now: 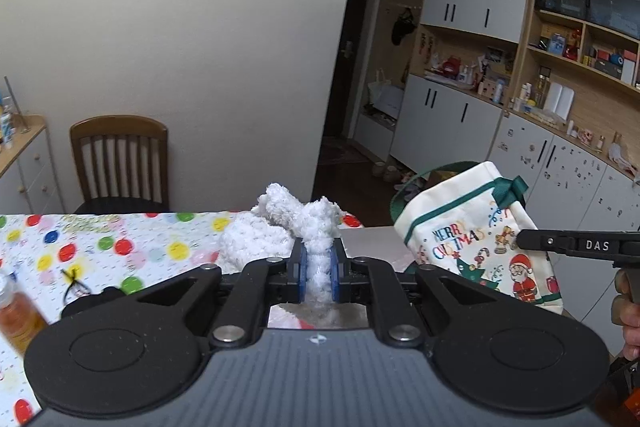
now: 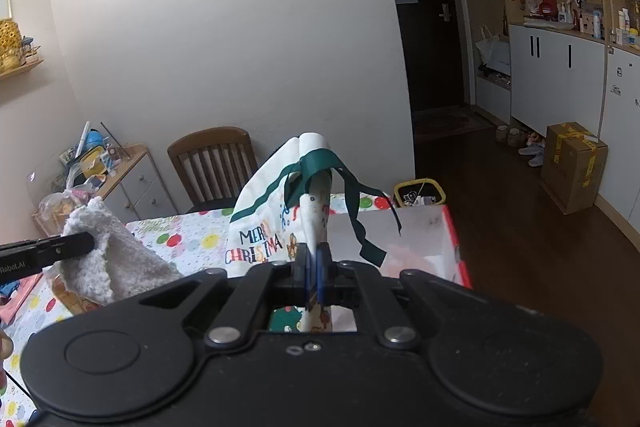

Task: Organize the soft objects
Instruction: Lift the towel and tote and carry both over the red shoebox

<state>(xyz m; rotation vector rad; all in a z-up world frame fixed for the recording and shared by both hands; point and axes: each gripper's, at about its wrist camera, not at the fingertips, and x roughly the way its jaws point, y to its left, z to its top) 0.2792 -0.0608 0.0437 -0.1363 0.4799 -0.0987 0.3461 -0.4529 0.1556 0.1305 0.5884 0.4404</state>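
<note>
My left gripper [image 1: 319,273] is shut on a fluffy white cloth [image 1: 280,227] and holds it above the table. The cloth also shows in the right wrist view [image 2: 112,259], with the left gripper's finger [image 2: 48,251] on it. My right gripper [image 2: 314,271] is shut on the rim of a cream Christmas bag [image 2: 276,219] with green ribbon and "Merry Christmas" print, held up off the table. The bag [image 1: 476,231] hangs to the right of the cloth in the left wrist view, with the right gripper's finger [image 1: 576,245] on its edge.
The table wears a polka-dot cloth [image 1: 100,247]. An orange bottle [image 1: 18,315] stands at its left edge. A wooden chair [image 1: 120,163] is behind the table. A cardboard box [image 2: 574,163] and yellow bin [image 2: 420,193] sit on the floor.
</note>
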